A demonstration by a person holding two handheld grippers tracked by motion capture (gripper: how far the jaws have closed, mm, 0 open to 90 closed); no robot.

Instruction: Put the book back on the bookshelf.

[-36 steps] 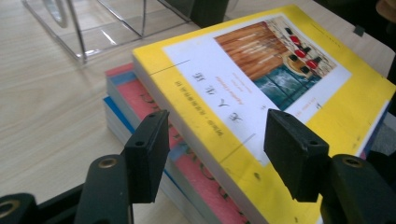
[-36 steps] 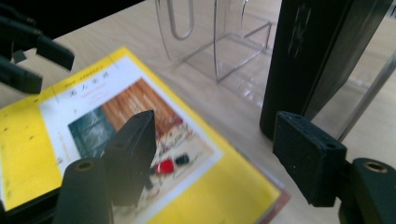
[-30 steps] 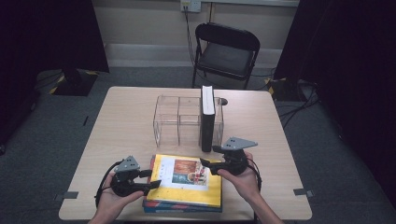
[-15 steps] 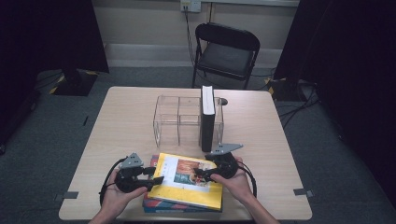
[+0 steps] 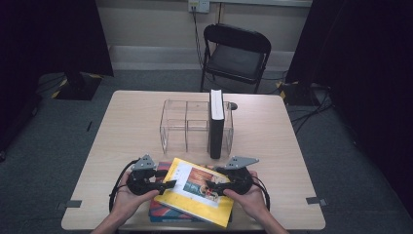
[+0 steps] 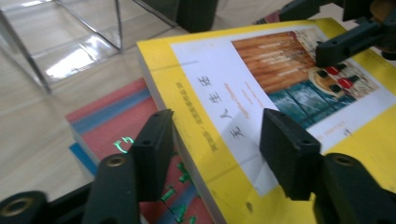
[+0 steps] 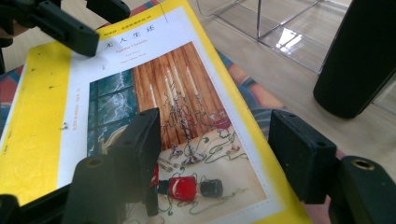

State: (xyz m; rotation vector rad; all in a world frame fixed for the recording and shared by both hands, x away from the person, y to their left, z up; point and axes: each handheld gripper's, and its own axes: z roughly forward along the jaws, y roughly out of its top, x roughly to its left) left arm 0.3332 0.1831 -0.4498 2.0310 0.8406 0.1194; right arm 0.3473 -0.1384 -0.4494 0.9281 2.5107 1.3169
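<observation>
Left gripper [image 5: 165, 185] straddles the 9 o'clock edge of the yellow book [image 5: 198, 190]; its own view shows both jaws spread, one over the cover, one beside the spine edge, with clear gaps to the book. Right gripper [image 5: 209, 186] sits at the book's 3 o'clock edge, jaws likewise apart around the cover corner; contact there is hard to confirm and appears absent.

Status:
1. The black book [image 5: 216, 124] already stands upright in the right-hand compartment of the clear rack [image 5: 185, 127], at 12 o'clock from the grippers.
2. The yellow book lies skewed atop a red-and-blue book [image 6: 112, 122] at the table's [image 5: 287, 146] 6 o'clock edge.
3. Likely remaining: clamp the yellow book, raise it upright, and slot it into the rack; then the book beneath. 2 compartments look vacant.
</observation>
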